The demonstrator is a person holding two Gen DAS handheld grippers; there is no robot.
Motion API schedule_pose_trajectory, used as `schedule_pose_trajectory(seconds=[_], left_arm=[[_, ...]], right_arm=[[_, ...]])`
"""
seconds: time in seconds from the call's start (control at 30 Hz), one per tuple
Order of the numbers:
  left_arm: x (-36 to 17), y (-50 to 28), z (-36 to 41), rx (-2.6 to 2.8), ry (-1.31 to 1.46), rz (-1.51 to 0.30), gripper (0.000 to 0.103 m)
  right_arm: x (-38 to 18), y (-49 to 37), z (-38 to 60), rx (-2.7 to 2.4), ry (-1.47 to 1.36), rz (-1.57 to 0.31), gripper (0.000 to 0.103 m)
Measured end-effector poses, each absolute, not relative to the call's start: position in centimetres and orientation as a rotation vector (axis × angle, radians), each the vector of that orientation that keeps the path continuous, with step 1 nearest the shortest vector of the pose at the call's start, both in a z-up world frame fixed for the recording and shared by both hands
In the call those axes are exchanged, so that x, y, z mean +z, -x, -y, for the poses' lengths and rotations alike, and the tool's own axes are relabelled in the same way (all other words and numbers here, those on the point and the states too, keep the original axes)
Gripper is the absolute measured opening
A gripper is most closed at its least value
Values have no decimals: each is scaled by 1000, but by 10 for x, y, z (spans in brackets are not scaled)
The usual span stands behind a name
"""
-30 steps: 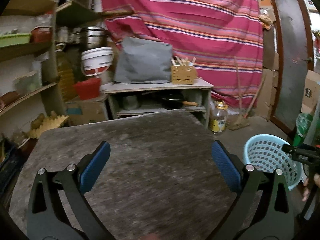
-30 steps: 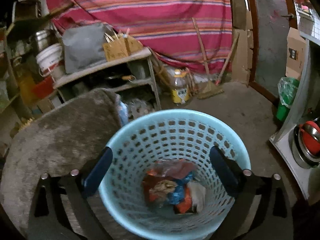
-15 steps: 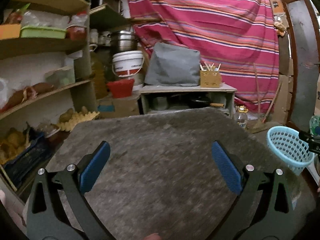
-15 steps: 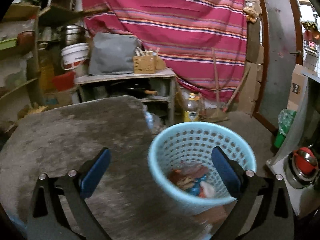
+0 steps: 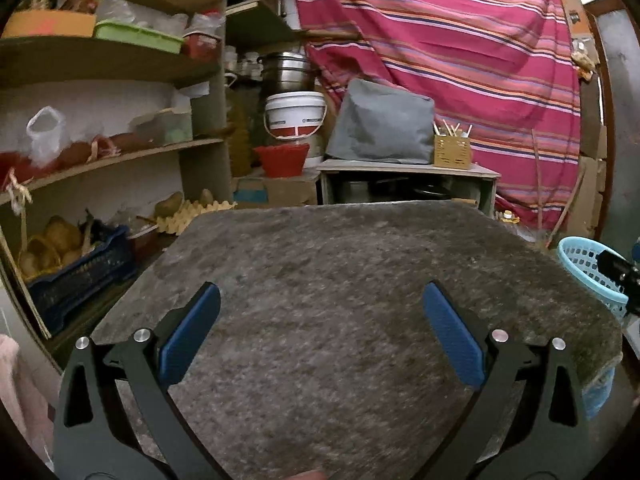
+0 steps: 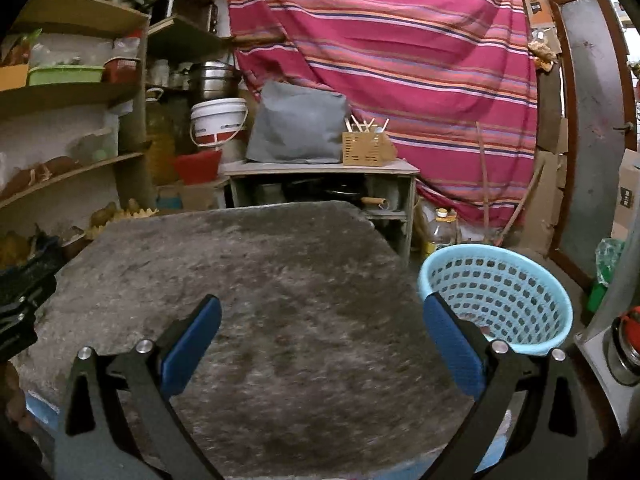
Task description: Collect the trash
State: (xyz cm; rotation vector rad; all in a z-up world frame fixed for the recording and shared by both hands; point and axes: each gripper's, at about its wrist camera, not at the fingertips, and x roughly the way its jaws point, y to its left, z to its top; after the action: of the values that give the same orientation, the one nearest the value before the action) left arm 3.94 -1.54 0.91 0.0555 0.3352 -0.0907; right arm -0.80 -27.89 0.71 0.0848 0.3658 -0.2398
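The basket (image 6: 496, 300) stands right of the table (image 6: 248, 280), cabinet (image 6: 320, 184) behind.

Light-blue perforated basket (image 6: 500, 300) stands upright on floor beside the table (image 6: 240, 280).

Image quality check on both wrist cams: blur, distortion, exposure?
Left wrist: strong fisheye, shelf boards bow, corners vignette black; grey table cover looks smeared, dim warm light, left gripper sharp. Right wrist: same barrel warp, door frame curves; daylight blows out the top right corner; blue basket fairly crisp, right gripper sharp.
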Motion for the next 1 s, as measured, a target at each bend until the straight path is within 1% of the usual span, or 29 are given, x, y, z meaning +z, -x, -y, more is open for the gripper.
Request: schedule_pose_trajectory(seconds=[0.17, 0.27, 0.57, 0.77, 1.0], left_arm=[[2, -38, 2, -90, -37, -342, 98], [-2, -37, -6, -90, -20, -341, 98], [-7, -33, -5, -88, -22, -334, 98], [-11, -34, -2, -97, -42, -339, 98], [-12, -34, 0, -95, -52, -333, 98]], right_arm=[[-5, 4, 264, -245, -54, -386, 99], [-11, 7, 256, -232, -41, -368, 99], [-19, 9, 234, -212, 1, -358, 99], [-21, 6, 233, -177, -61, -358, 99], [-22, 4, 225, -182, -27, -349, 99]])
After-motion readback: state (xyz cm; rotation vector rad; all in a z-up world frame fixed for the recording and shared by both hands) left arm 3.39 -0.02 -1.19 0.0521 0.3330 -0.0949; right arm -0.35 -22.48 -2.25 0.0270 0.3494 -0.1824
